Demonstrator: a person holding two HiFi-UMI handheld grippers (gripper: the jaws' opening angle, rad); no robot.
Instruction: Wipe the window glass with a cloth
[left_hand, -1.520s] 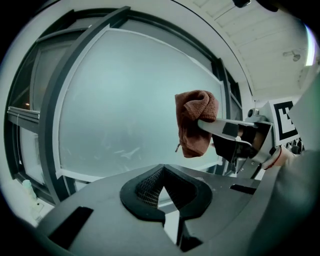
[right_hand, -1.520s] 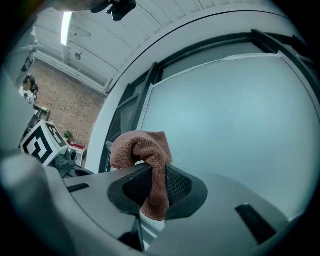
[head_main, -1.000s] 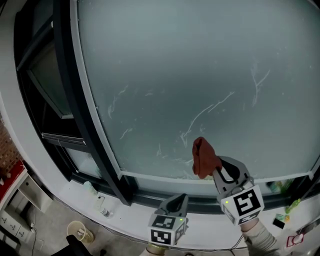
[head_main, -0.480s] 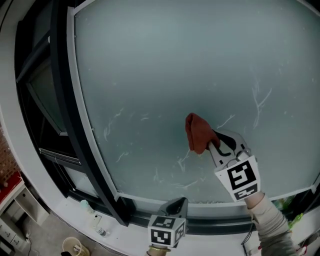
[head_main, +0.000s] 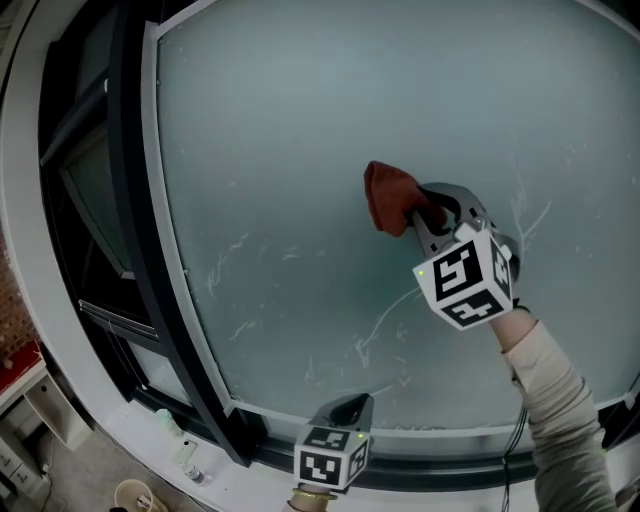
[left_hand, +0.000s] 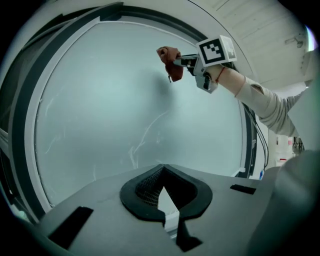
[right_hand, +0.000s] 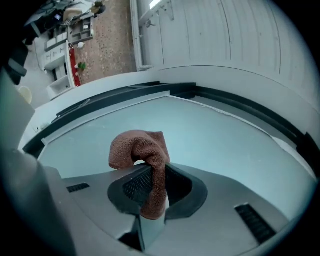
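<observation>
A large frosted window pane (head_main: 300, 130) with white streaks fills the head view. My right gripper (head_main: 418, 212) is shut on a reddish-brown cloth (head_main: 388, 196), which it presses against the glass above the pane's middle. The left gripper view shows that cloth (left_hand: 171, 64) and the right gripper (left_hand: 186, 61) from below. In the right gripper view the cloth (right_hand: 145, 160) bunches up between the jaws and hangs over them. My left gripper (head_main: 348, 408) stays low by the bottom frame; its jaws are shut with nothing between them (left_hand: 161, 200).
A dark window frame (head_main: 130, 260) runs down the left of the pane, with a white sill (head_main: 140, 425) below it. White smear marks (head_main: 385, 320) lie on the lower glass, under the cloth. Small bottles (head_main: 185, 450) stand on the sill at lower left.
My right gripper has carried the cloth up the glass, from near the bottom frame to above the middle of the pane. The left gripper has stayed low by the sill.
</observation>
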